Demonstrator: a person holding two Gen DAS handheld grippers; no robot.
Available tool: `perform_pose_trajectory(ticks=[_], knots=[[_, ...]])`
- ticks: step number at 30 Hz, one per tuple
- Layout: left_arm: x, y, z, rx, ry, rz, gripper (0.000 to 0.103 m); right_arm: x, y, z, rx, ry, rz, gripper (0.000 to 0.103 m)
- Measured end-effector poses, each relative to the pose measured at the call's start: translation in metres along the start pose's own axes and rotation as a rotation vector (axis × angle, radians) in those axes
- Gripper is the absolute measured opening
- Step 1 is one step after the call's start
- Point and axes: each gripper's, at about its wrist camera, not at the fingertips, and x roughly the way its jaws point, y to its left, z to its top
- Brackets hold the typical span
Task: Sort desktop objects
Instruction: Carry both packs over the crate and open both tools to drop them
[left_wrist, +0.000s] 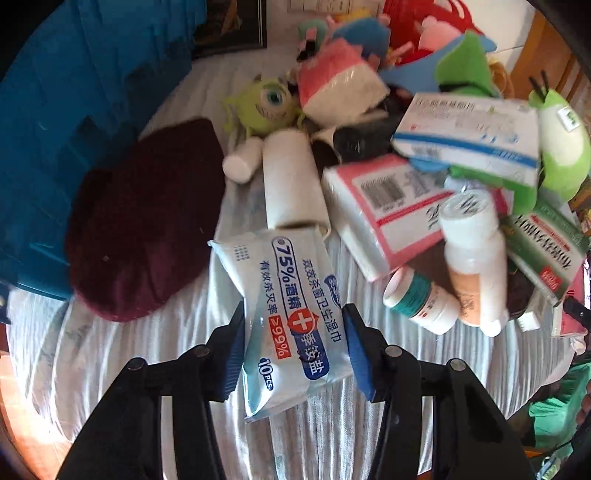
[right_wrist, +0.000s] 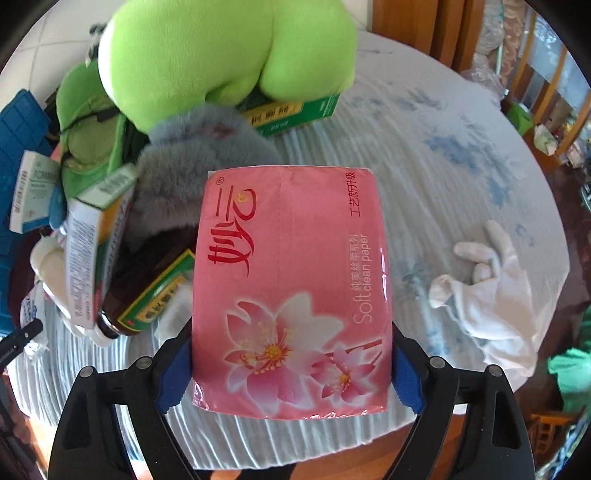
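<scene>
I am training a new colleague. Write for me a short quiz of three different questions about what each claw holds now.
1. True or false: the left claw is shut on the wet wipes pack.
2. What does the right claw grip? A) brown bottle B) pink tissue pack C) white glove
3. Fill in: the green plush toy rests partly on a green ____.

Key: 1 true; 2 B; 3 box.
</scene>
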Motion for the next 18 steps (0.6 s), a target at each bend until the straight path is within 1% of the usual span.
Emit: perform_pose_trajectory(ticks=[3, 4, 5, 8, 10, 11, 12, 15, 16, 18], knots=[[-0.029, -0.002, -0.003, 0.013, -0.078, -0.001, 0.047, -0.025, 0.0, 0.009, -0.004, -0.076, -0.015, 0.089], [-0.04, -0.004, -0.003, 0.021, -0.11, 0.017, 0.047, -0.035, -0.002, 0.011, -0.006, -0.1, -0.015, 0.089], [-0.033, 0.014, 0.035, 0.031, -0.137, 0.025, 0.047, -0.044, -0.001, 0.014, -0.008, -0.128, -0.012, 0.089], [-0.049, 0.029, 0.056, 0.053, -0.226, 0.046, 0.047, -0.068, 0.01, 0.02, -0.032, -0.202, 0.005, 0.089], [-0.044, 0.028, 0.081, 0.057, -0.278, 0.051, 0.047, -0.08, 0.02, 0.025, -0.066, -0.242, 0.03, 0.089], [-0.042, 0.026, 0.089, 0.058, -0.302, 0.055, 0.047, -0.089, 0.03, 0.027, -0.085, -0.263, 0.056, 0.089], [-0.045, 0.025, 0.093, 0.059, -0.324, 0.052, 0.047, -0.09, 0.03, 0.034, -0.102, -0.277, 0.072, 0.089], [-0.065, 0.028, 0.097, 0.056, -0.386, 0.042, 0.047, -0.11, 0.061, 0.039, -0.163, -0.328, 0.116, 0.089], [-0.071, 0.03, 0.098, 0.058, -0.404, 0.039, 0.047, -0.122, 0.079, 0.034, -0.18, -0.342, 0.131, 0.089], [-0.081, 0.036, 0.102, 0.058, -0.45, 0.039, 0.047, -0.134, 0.103, 0.038, -0.217, -0.37, 0.162, 0.089]])
